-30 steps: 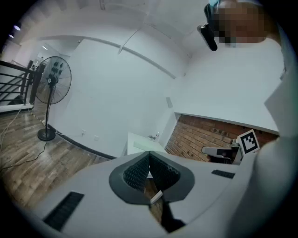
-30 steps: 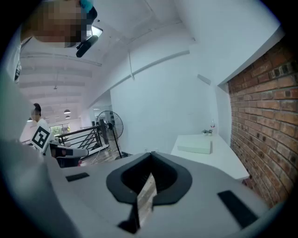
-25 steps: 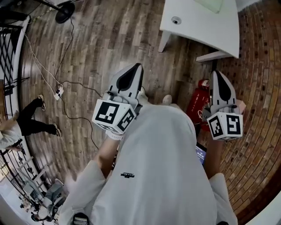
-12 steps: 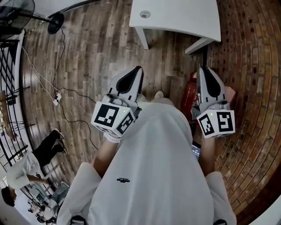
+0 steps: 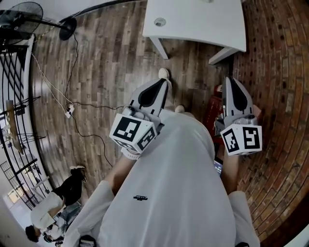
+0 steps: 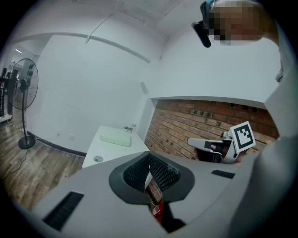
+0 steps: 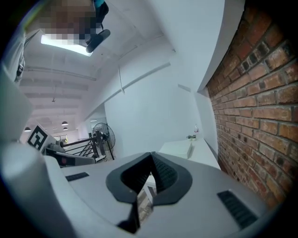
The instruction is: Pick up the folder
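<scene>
A pale green flat folder (image 6: 115,139) lies on a white table (image 6: 104,151) ahead, against the white wall; in the right gripper view the folder (image 7: 190,148) shows as a small pale block on the table (image 7: 179,148). In the head view only the table's near end (image 5: 203,24) shows, and the folder is out of frame. My left gripper (image 5: 159,86) and right gripper (image 5: 231,83) are held in front of my body, short of the table, both shut with nothing between the jaws. Each also appears in the other's view: the right gripper (image 6: 219,144), the left gripper (image 7: 60,155).
A red fire extinguisher (image 5: 212,108) stands on the floor by the brick wall (image 5: 280,72), just under my right gripper. A standing fan (image 5: 19,14), a cable with a power strip (image 5: 69,112) and a black railing (image 5: 14,96) are to the left. A person (image 5: 53,207) is at lower left.
I have walked toward the table: it slid from the upper right to the top centre of the head view. Both grippers moved forward, still shut. The bystander has slipped toward the lower left.
</scene>
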The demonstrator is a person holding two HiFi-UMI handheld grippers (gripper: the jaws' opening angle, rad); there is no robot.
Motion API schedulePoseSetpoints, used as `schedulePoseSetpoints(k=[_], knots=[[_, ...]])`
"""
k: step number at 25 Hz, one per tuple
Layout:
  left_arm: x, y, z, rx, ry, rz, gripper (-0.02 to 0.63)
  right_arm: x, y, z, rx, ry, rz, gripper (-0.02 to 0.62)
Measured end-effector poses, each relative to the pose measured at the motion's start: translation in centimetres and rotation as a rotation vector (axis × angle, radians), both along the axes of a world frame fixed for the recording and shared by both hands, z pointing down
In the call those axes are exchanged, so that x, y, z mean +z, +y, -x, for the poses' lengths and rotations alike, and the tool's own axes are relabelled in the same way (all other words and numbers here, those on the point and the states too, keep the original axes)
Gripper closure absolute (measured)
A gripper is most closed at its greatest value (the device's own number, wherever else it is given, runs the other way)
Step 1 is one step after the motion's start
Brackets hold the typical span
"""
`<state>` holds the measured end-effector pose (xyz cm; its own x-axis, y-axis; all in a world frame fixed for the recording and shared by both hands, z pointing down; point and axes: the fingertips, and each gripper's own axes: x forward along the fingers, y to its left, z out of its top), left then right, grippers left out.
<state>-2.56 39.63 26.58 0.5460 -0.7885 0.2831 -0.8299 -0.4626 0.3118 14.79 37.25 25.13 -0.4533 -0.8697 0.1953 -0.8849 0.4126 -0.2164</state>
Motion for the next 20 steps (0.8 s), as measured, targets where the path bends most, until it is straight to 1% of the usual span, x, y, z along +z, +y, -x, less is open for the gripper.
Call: schedulePoseSetpoints(k=[5,9,13,15,20], knots=[[0.7,-5.3,-0.2,0.019,0.031,0.017,0.586,0.5,-4.0,0.2,0.019,0.003,0.014,0.589],[0.3,-11.3,0.2,0.053,0.046,-0.002,0.586,0.3,-8.9,0.8,0.05,0.008,0.021,0.589],[-1.0,-17.4,2.5,0.045,0.067,-0.028,0.586,0.2,-14.0,1.7,0.082,0.033,0.046,0.589],[-1.6,-20.2,3.7,0.046,0.074,-0.036,0.586,-0.3,-16.6,2.2,0.099,0.039,0.044,0.589],[-2.8,-26.0,6.2,0.061,0.079,-0.059,0.586,-1.3,-23.0,3.9,0.117,0.002,0.048,0.589]])
